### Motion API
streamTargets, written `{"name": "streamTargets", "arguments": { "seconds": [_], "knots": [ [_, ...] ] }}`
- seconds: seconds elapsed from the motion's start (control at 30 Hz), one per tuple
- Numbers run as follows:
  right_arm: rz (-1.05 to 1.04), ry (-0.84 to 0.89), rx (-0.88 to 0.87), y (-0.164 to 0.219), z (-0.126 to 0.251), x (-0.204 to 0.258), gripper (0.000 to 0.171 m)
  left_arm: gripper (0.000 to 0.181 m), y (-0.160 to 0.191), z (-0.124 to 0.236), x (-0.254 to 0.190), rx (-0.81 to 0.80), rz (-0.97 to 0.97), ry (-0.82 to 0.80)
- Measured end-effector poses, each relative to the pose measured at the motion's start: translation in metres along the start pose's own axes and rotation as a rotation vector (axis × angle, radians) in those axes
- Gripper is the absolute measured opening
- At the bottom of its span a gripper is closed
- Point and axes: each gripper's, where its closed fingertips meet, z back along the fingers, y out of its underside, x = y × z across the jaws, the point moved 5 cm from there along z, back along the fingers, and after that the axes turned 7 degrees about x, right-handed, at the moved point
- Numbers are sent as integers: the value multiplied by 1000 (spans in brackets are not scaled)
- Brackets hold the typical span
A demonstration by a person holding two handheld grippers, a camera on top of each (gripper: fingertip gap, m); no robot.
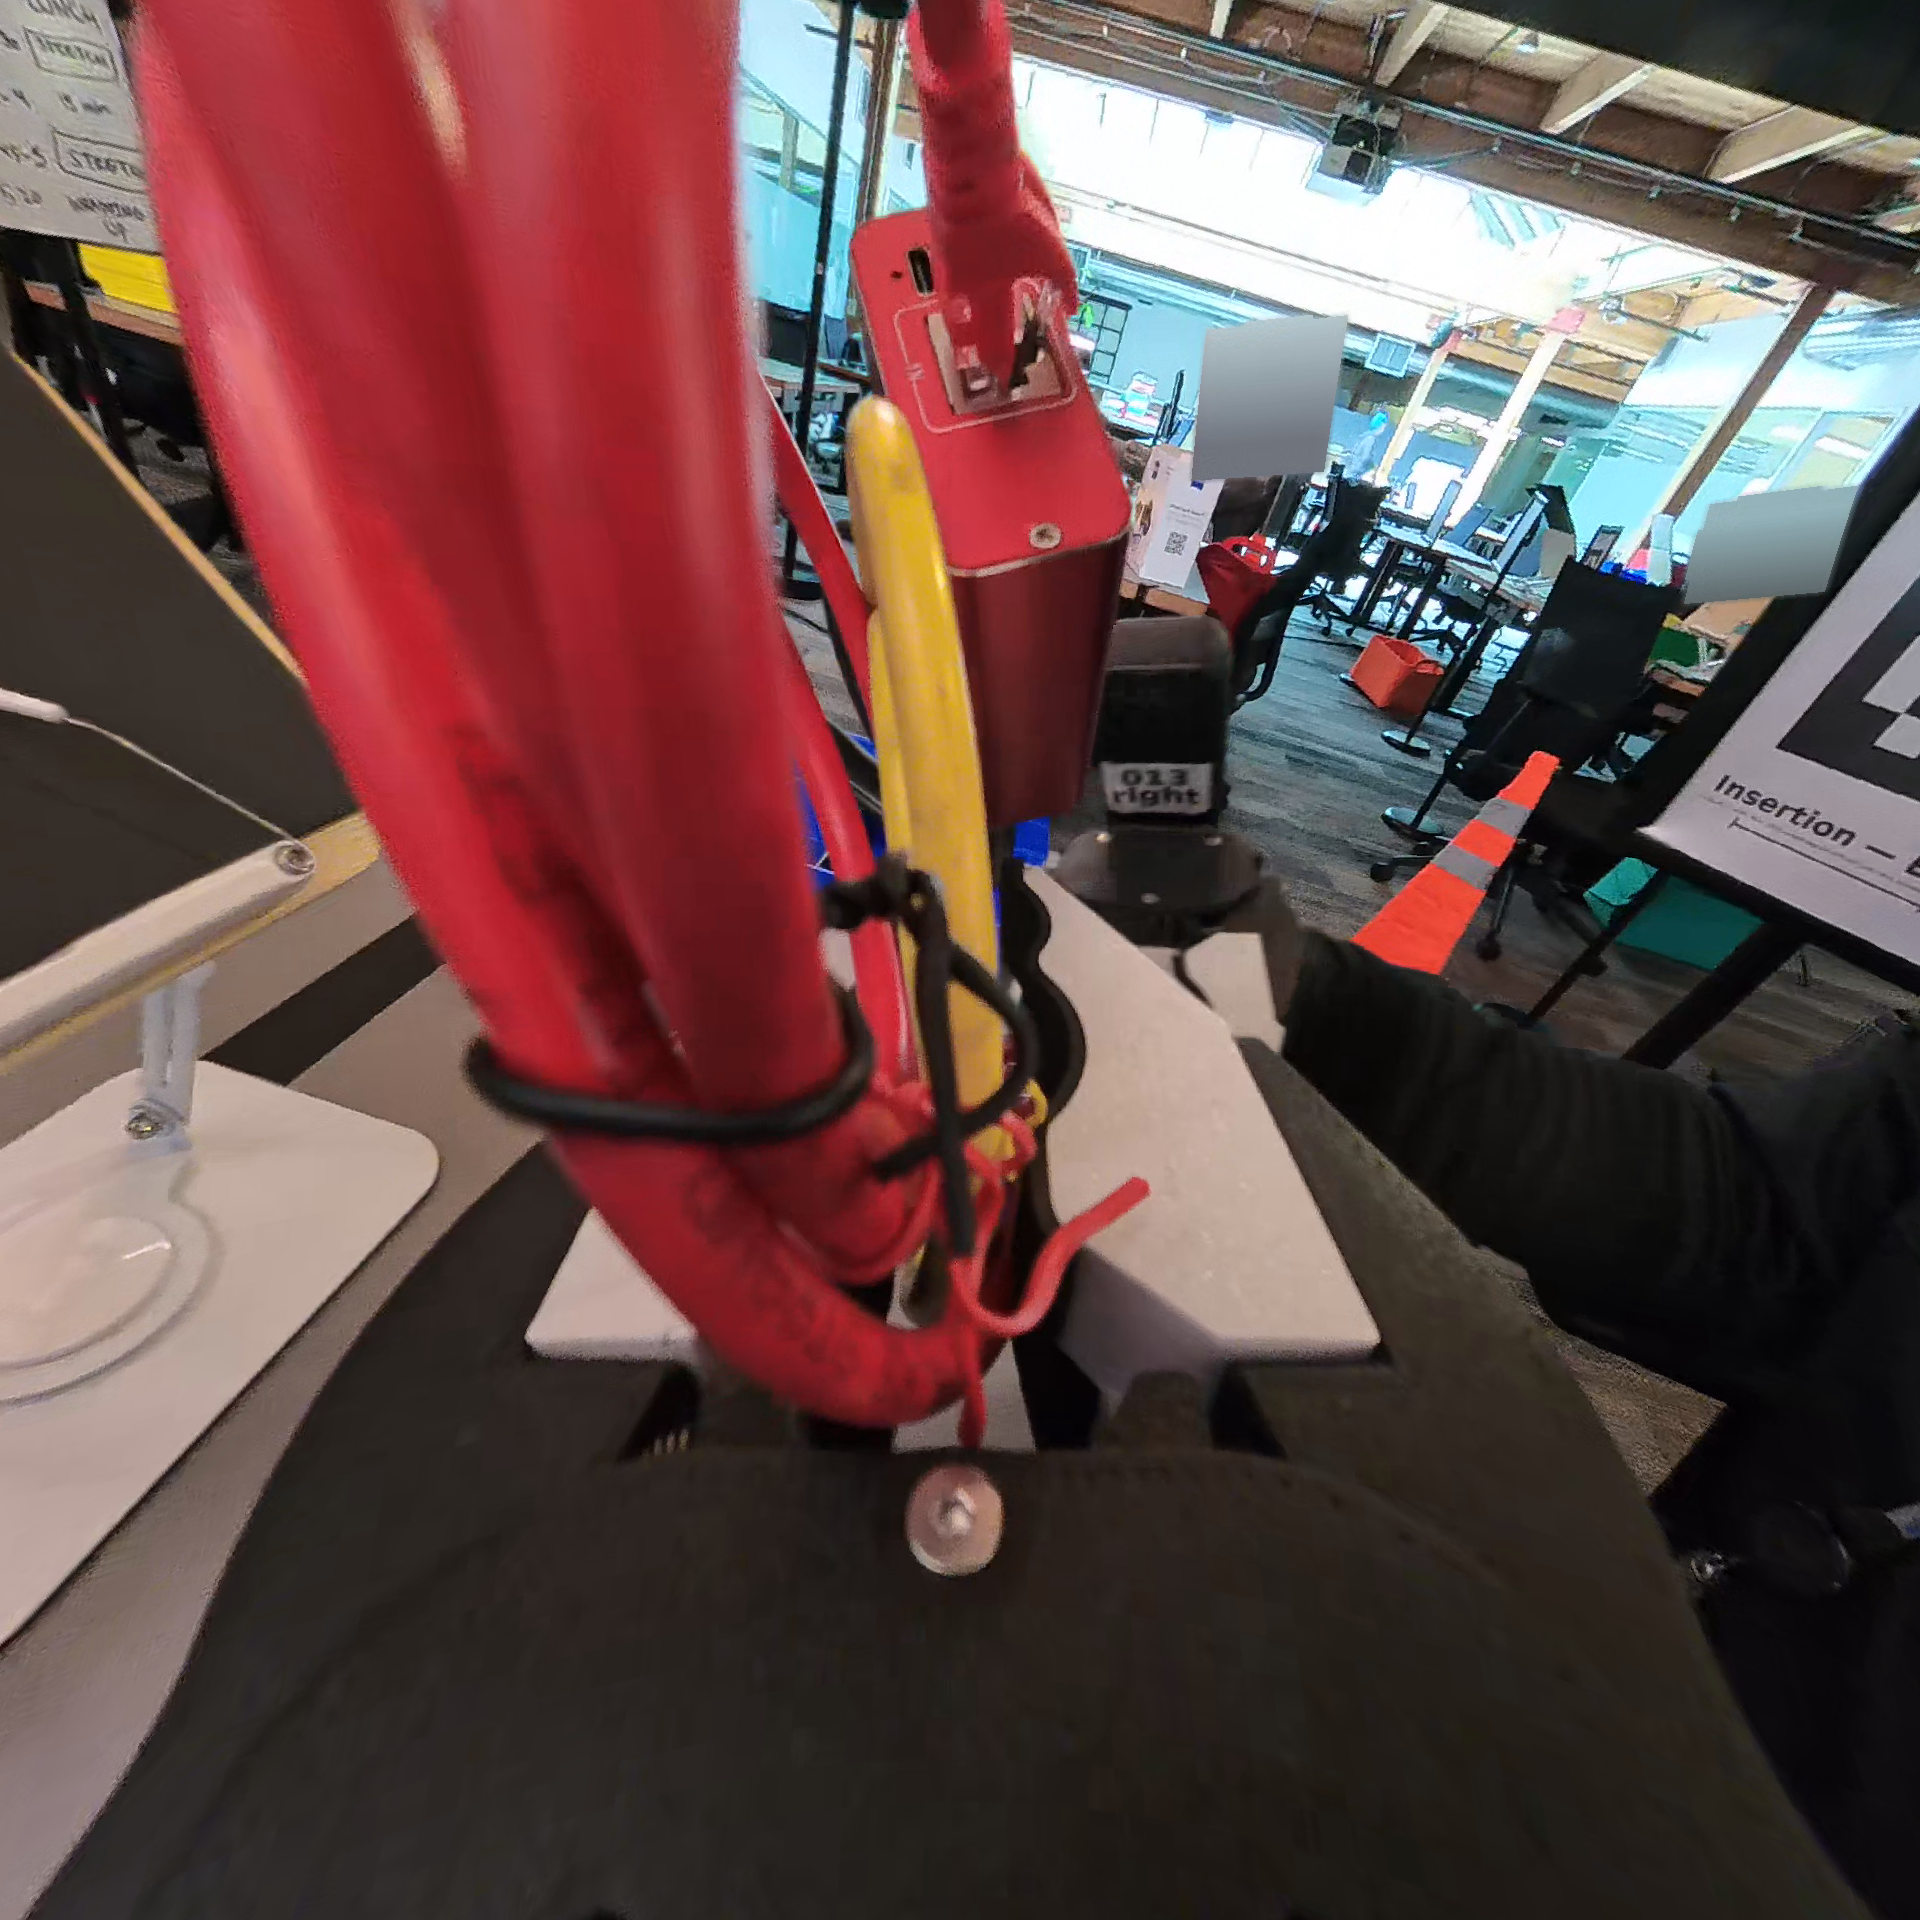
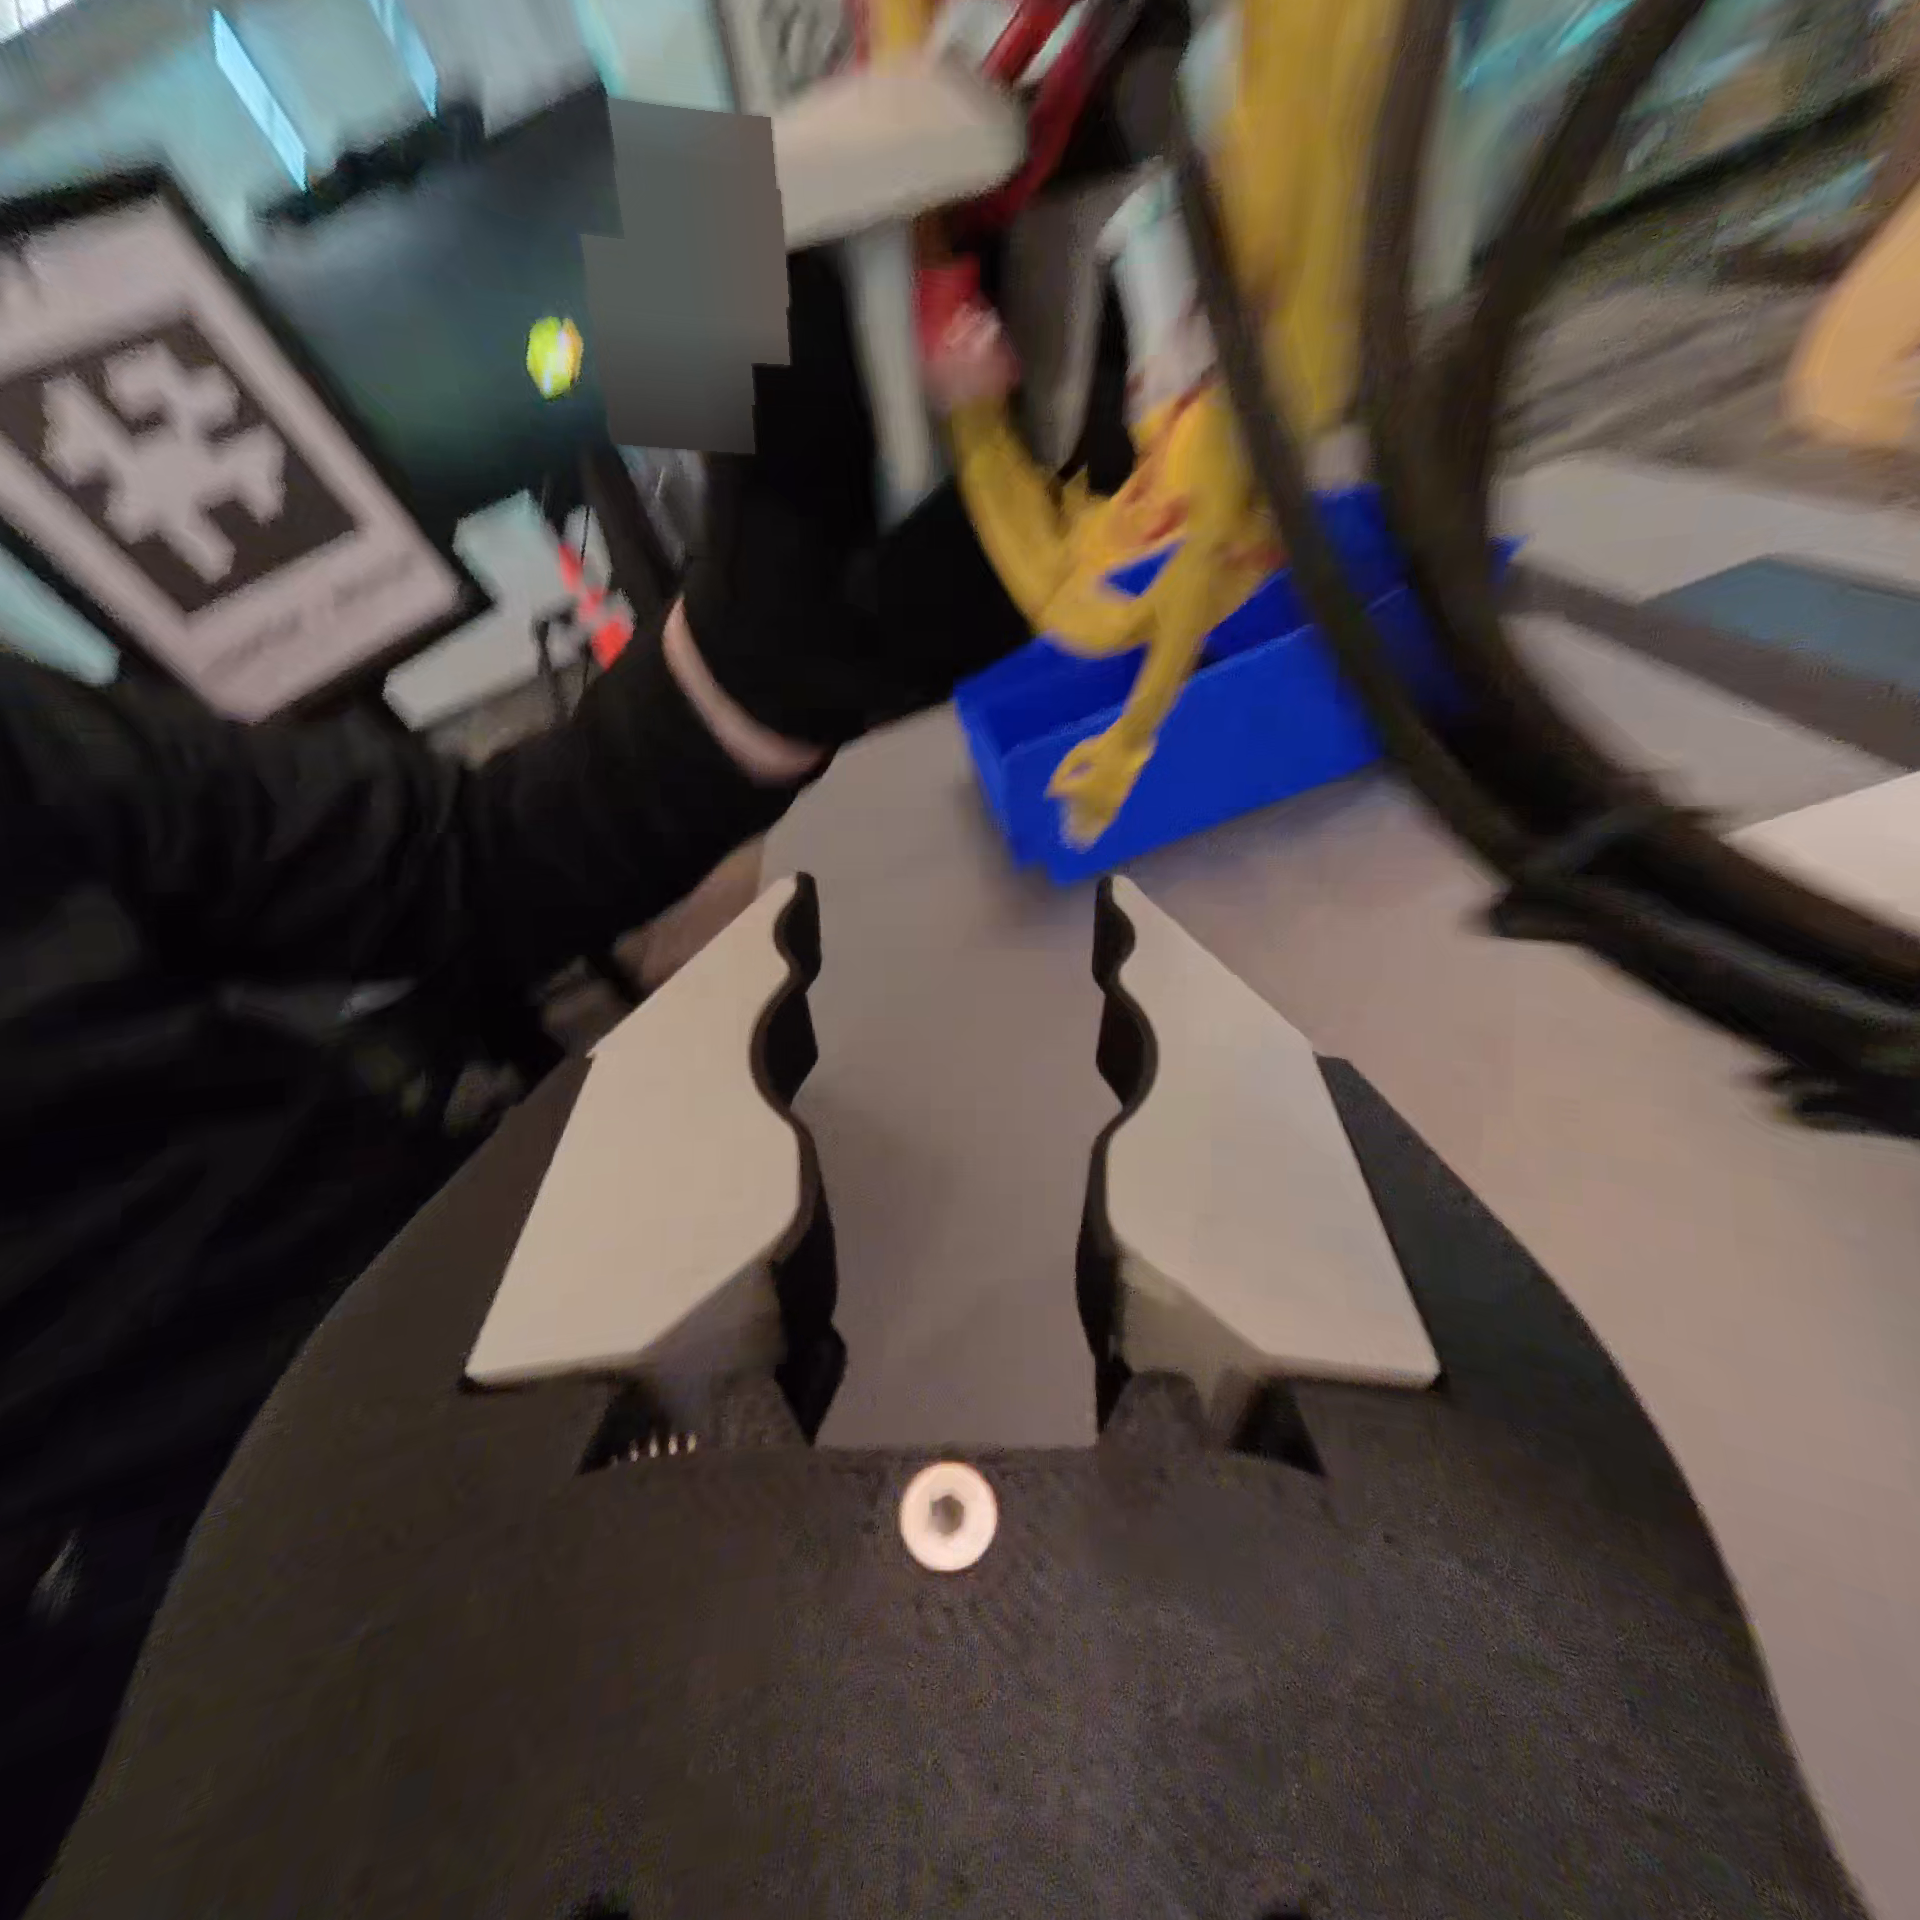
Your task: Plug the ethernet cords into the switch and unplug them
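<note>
One red switch (image 1: 997, 520), one plugged cord (image 1: 971, 156)

grey table (image 2: 1558, 1299); blue bin (image 2: 1226, 727) and white stand base (image 1: 208, 1278) on it

Left wrist view: daylight from blown-out high windows (image 1: 1195, 135) at the back, fisheye bending at the edges, thick red cable bundle (image 1: 499, 623) close up and soft. Right wrist view: heavy motion blur, only the white two-finger tongs (image 2: 956, 1039) fairly sharp.
</note>
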Motion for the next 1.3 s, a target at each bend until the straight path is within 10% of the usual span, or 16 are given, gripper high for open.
{"name": "streamTargets", "arguments": {
  "seconds": [0.2, 0.33, 0.57, 0.77, 0.93, 1.3],
  "knots": [
    [171, 85, -23, -37, 41, 35, 35, 15, -3, 20, 0, 23, -28, -12],
    [194, 538, -121, -59, 64, 3, 98, 15, -2, 20, -2, 27, -23, -42],
    [141, 537, -93, -53, 10, -6, 102, 15, 13, -14, -24, 80, -26, -34],
    [92, 263, -241, -55, 10, 8, 82, 14, 15, -29, -37, 53, 20, 108],
    [126, 126, -269, -50, 18, 18, 32, 15, 15, -35, -51, 61, 37, 254],
    [146, 143, -217, -47, 24, 22, 19, 20, 15, -33, -53, 77, 26, 328]
  ]
}}
